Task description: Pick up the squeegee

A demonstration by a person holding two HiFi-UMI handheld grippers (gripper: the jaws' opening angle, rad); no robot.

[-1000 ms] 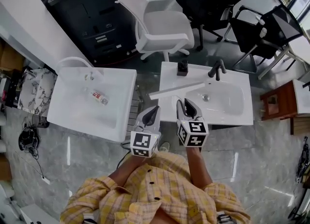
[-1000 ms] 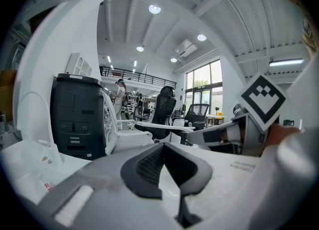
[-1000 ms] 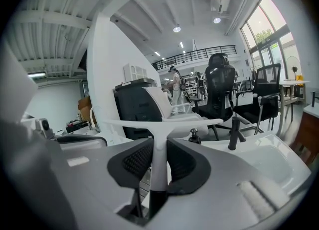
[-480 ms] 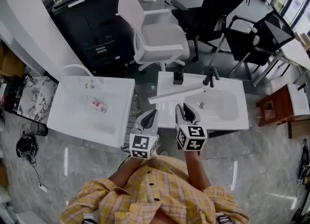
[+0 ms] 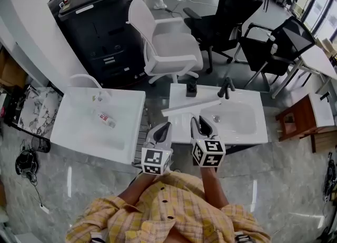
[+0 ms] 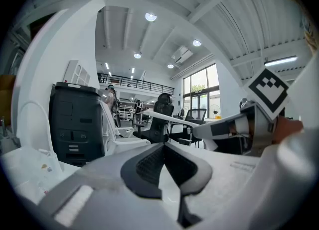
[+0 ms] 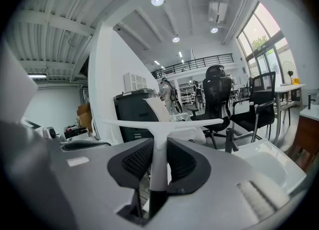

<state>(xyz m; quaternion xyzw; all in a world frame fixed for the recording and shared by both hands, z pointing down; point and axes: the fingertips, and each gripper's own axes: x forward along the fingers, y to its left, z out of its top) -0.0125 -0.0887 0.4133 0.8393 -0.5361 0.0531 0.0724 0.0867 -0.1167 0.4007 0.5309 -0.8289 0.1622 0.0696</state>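
Note:
The squeegee (image 5: 190, 107) is white and T-shaped, with a long thin blade and a short handle. My right gripper (image 5: 199, 123) is shut on the handle and holds the blade level above the front left of the right-hand sink (image 5: 247, 127). In the right gripper view the handle (image 7: 158, 144) stands upright between the dark pads (image 7: 138, 160), and the blade crosses above them. My left gripper (image 5: 162, 130) hangs just left of it, shut with nothing between its jaws. The left gripper view shows the blade (image 6: 169, 118) and my right gripper (image 6: 234, 127) off to the right.
The right sink carries a black tap (image 5: 226, 87) and a black dispenser (image 5: 191, 88). The left sink (image 5: 79, 129) holds a small bottle (image 5: 105, 118). Behind stand a black cabinet (image 5: 100, 21), a white chair (image 5: 168, 42), black chairs (image 5: 226, 10) and a wooden stand (image 5: 297, 118).
My right gripper has risen a little with the squeegee in it. The left gripper has stayed beside it, still shut.

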